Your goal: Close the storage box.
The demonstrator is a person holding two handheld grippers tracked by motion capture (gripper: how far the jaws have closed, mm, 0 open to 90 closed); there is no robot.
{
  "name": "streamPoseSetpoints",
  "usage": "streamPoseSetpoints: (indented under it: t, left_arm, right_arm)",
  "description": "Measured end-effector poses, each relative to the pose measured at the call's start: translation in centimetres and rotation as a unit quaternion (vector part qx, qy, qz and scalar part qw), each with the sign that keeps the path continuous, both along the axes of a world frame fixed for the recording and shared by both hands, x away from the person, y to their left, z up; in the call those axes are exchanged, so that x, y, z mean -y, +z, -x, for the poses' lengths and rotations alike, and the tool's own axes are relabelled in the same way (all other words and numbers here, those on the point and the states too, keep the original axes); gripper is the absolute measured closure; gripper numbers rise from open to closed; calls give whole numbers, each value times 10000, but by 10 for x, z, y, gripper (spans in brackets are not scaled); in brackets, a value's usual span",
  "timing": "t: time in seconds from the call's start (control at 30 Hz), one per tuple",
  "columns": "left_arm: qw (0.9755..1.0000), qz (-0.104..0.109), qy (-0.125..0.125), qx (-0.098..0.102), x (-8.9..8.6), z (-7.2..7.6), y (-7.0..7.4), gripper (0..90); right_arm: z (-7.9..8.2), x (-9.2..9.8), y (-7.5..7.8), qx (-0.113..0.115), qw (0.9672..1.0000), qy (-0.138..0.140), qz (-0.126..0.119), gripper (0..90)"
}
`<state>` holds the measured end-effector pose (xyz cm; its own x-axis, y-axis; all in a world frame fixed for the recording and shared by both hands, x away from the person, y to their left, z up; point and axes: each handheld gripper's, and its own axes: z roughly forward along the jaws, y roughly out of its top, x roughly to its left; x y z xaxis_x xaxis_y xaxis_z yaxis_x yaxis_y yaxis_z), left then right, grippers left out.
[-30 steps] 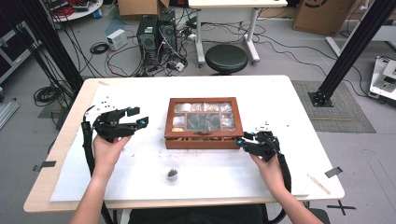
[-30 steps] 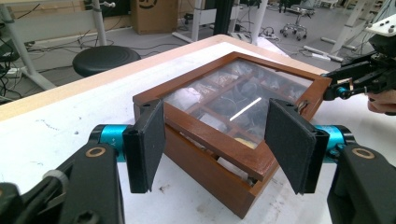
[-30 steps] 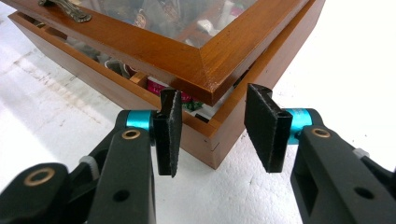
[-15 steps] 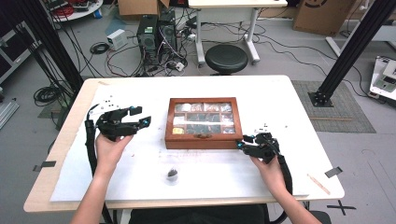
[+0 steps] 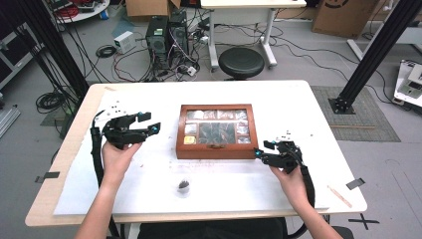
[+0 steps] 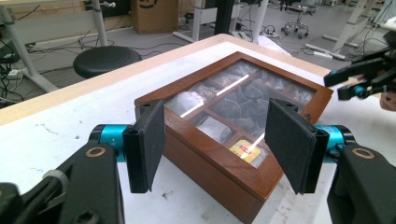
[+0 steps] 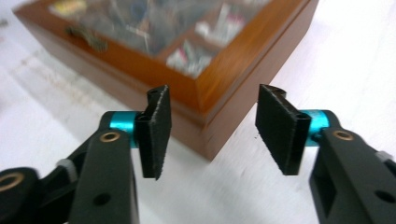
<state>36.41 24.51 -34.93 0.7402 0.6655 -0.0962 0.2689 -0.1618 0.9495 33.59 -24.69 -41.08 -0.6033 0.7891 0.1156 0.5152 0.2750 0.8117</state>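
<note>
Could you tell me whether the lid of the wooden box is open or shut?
Shut: the glass-topped lid lies flat on the wooden box, with no gap at the front clasp.

The wooden box point(image 5: 217, 149) is reddish brown with a glass lid, 1 yellow packet point(image 5: 189, 140) inside. Both black grippers carry turquoise collars. The table point(image 5: 298, 107) is white.

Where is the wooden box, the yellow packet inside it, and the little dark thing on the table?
wooden box point(image 5: 215, 151): high view, on its front wall.
yellow packet point(image 6: 244, 149): left gripper view, on its middle, under the glass lid.
little dark thing point(image 5: 183, 185): high view, on its middle, lying on the white table point(image 5: 298, 104).
</note>
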Motion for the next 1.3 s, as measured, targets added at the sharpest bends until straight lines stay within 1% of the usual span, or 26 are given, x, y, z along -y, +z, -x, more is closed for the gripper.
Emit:
streamPoseSetpoints:
  t: [0.1, 0.13, 0.23, 0.33, 0.53, 0.67, 0.8, 0.97, 1.3]
  left_arm:
    - [10000, 29, 47, 16, -2, 0, 1, 382]
    - [10000, 32, 55, 23, -2, 0, 1, 382]
    - [9999, 46, 96, 27, -3, 0, 1, 381]
    - [9999, 37, 138, 22, -4, 0, 0, 373]
    - [9997, 86, 222, 61, -5, 2, 1, 366]
    - [9996, 102, 254, 77, -7, 2, 2, 362]
    - [9995, 113, 275, 94, -8, 3, 2, 359]
    - [9994, 150, 308, 73, -9, 3, 1, 349]
    - [9993, 128, 340, 94, -9, 3, 0, 317]
  right_arm:
    - [1, 7, 12, 417, 9991, -117, -38, 422]
    - [2, 11, 17, 629, 9978, -182, -54, 412]
    - [3, 19, 26, 940, 9949, -355, -80, 400]
    - [2, 31, 32, 1095, 9921, -557, -260, 389]
    - [1, 47, 38, 1331, 9866, -860, -381, 380]
    - [1, 50, 39, 1403, 9852, -904, -384, 373]
    - [1, 49, 39, 1397, 9853, -901, -384, 373]
    - [-1, 48, 38, 1368, 9862, -858, -372, 363]
    - [-4, 49, 36, 1256, 9874, -873, -398, 332]
